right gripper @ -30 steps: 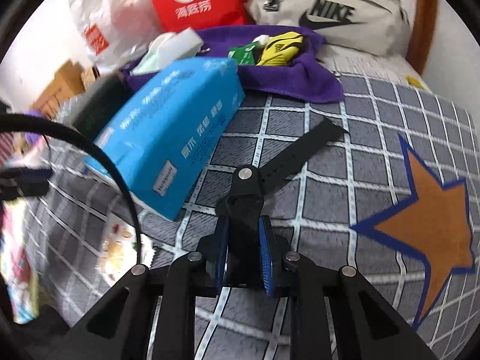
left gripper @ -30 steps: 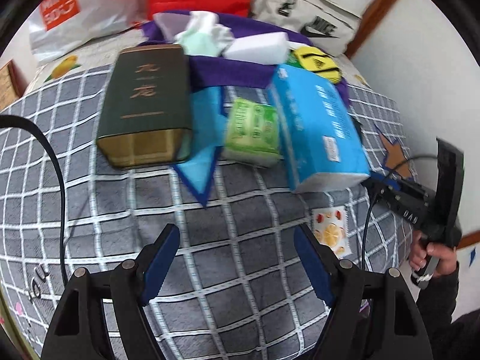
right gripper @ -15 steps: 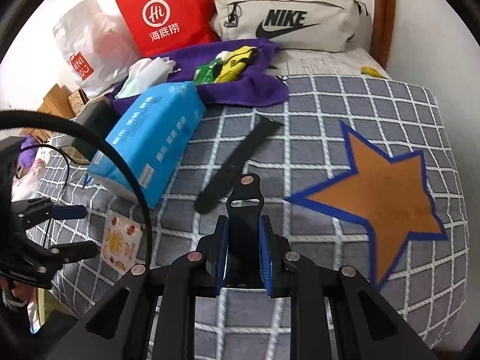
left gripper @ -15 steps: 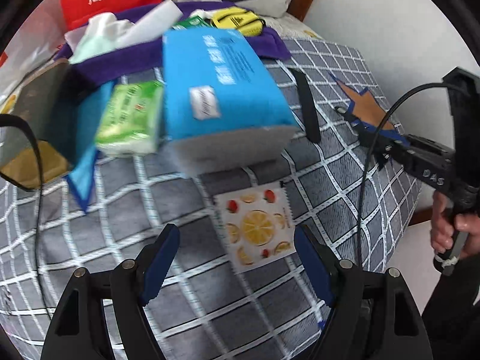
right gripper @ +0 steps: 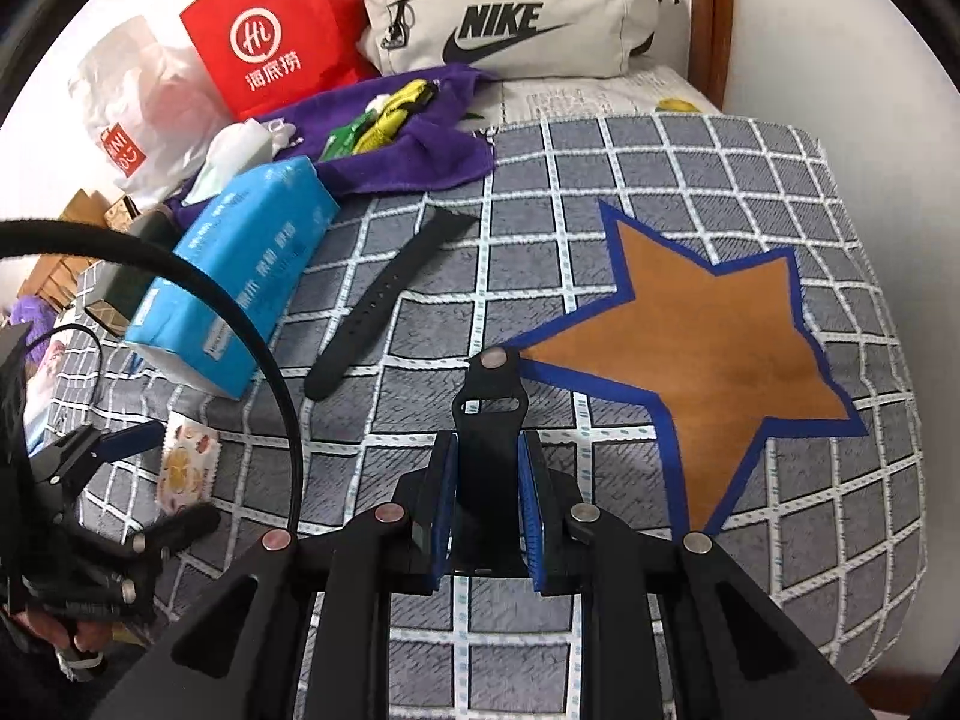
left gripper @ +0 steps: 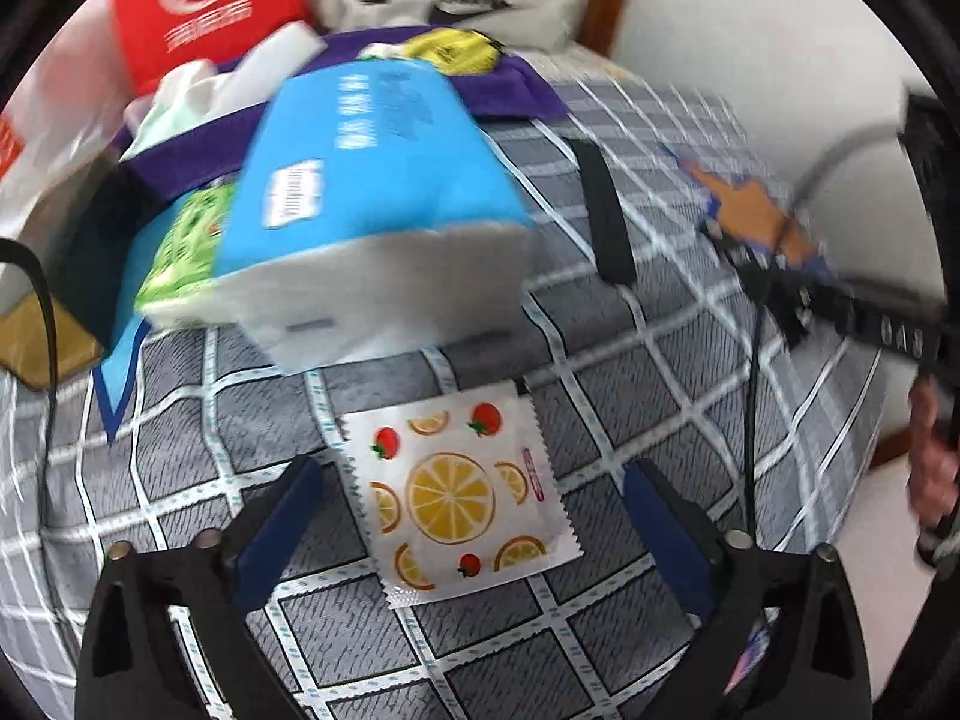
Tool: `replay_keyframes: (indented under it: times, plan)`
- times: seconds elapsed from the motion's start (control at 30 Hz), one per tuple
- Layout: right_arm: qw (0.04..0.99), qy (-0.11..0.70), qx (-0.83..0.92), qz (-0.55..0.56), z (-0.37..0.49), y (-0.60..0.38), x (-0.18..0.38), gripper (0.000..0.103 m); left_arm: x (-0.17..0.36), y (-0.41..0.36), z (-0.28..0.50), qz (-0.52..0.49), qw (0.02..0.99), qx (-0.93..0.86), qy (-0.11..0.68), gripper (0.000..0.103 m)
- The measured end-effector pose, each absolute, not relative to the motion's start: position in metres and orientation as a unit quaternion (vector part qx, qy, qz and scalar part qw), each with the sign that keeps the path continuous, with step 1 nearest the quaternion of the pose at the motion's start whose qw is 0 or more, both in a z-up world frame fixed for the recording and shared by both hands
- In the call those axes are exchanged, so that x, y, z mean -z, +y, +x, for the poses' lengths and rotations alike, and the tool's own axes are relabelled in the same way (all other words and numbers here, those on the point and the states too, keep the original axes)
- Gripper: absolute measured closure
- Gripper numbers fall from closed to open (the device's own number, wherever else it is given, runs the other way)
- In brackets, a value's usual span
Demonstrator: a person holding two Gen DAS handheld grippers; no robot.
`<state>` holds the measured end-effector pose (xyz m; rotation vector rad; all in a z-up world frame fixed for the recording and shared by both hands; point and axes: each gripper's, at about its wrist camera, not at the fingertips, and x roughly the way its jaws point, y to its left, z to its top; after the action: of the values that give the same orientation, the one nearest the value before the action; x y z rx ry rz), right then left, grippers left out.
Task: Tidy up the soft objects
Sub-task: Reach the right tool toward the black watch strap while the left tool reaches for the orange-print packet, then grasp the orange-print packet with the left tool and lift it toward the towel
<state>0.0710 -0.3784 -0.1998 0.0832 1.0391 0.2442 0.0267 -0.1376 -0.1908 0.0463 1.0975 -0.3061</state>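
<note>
My left gripper [left gripper: 474, 516] is open, its blue pads either side of a flat white packet printed with oranges and strawberries [left gripper: 459, 492] lying on the checked bed cover. The packet also shows in the right wrist view [right gripper: 183, 462]. My right gripper [right gripper: 487, 492] is shut on a short black watch strap piece [right gripper: 489, 408], held above the cover. The longer black strap [right gripper: 390, 300] lies on the cover beside a blue tissue pack [right gripper: 240, 276]. A purple towel [right gripper: 414, 144] at the back holds a yellow item and a green packet.
A green tissue pack [left gripper: 180, 246] and a dark tin [right gripper: 129, 276] sit left of the blue pack [left gripper: 372, 180]. A red bag [right gripper: 276, 42], a white plastic bag [right gripper: 138, 102] and a Nike pouch [right gripper: 510, 18] line the back. An orange star [right gripper: 708, 354] marks the cover.
My left gripper has moved right and forward, from facing the tin and packs to straddling the fruit-print packet. My right gripper has pulled back from the blue pack with the strap piece.
</note>
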Motion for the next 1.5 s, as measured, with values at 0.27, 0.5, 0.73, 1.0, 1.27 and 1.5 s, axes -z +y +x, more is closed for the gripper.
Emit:
replay_keyframes:
  times: [0.27,0.5,0.73,1.0,1.27,1.5]
  plan:
    - [0.861,0.487,-0.131,0.066,0.074,-0.384,0.219,0.082,0.199,-0.155,0.023,0.08,0.849,0.133,0.505,0.0]
    - [0.86,0.491,-0.127,0.052,0.075,-0.379,0.218,0.082,0.192,-0.139,0.017,0.072,0.861,0.121,0.489,0.046]
    - [0.859,0.494,-0.129,0.03,0.075,-0.366,0.217,0.064,0.186,-0.106,0.028,0.022,0.851,0.144,0.504,0.073]
    - [0.861,0.495,-0.117,0.018,0.076,-0.365,0.214,0.082,0.182,-0.088,0.033,-0.029,0.834,0.168,0.525,0.077]
    - [0.865,0.482,-0.136,0.029,0.076,-0.36,0.185,0.082,0.164,-0.072,0.033,-0.036,0.839,0.168,0.516,0.077]
    - [0.873,0.457,-0.167,0.037,0.085,-0.345,0.153,0.082,0.136,-0.047,0.031,-0.048,0.852,0.163,0.496,0.077]
